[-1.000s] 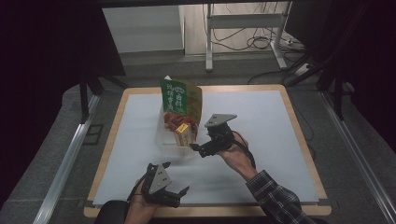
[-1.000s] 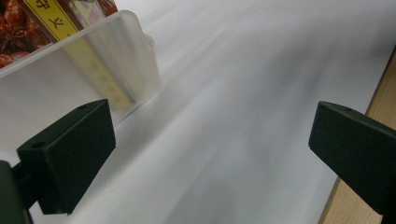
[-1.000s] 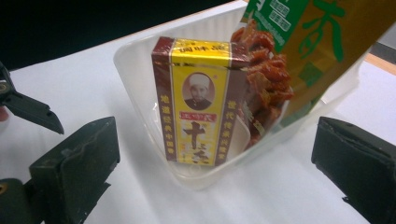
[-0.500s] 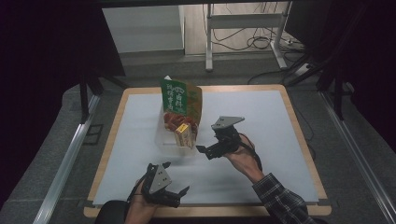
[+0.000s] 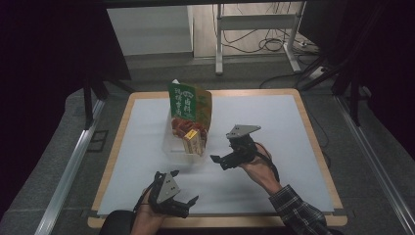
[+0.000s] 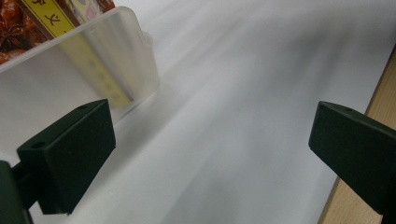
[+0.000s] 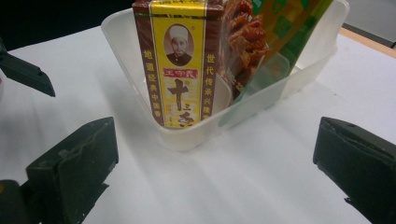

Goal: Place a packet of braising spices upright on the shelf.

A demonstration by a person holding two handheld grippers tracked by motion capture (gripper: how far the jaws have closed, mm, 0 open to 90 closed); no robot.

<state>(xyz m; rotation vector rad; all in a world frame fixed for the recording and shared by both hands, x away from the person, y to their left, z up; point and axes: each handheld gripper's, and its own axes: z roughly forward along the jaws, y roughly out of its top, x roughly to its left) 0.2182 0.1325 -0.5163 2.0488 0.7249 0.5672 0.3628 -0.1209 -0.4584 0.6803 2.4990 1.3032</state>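
Observation:
A clear plastic tub (image 5: 177, 147) stands on the white mat, holding a yellow-and-brown box (image 5: 192, 140) and a tall green snack bag (image 5: 189, 104) with red contents. My right gripper (image 5: 220, 162) is open just right of the tub, its jaws aimed at it with nothing between them. The right gripper view has the tub (image 7: 187, 135), box (image 7: 180, 60) and bag (image 7: 275, 37) straight ahead of the open right gripper (image 7: 210, 163). My left gripper (image 5: 182, 188) is open near the front edge. In the left gripper view, the tub's corner (image 6: 135, 60) sits beyond the left jaw of the left gripper (image 6: 210, 158).
The white mat (image 5: 274, 122) lies on a wooden board whose rim (image 5: 313, 132) borders it on all sides; that rim (image 6: 359, 102) is close to my left gripper. Metal rails (image 5: 68, 171) flank the table. The other gripper's jaw tip (image 7: 25, 70) shows left of the tub.
My right gripper has drawn back a little from the tub, to the right and toward the person. The left gripper and the tub have stayed put.

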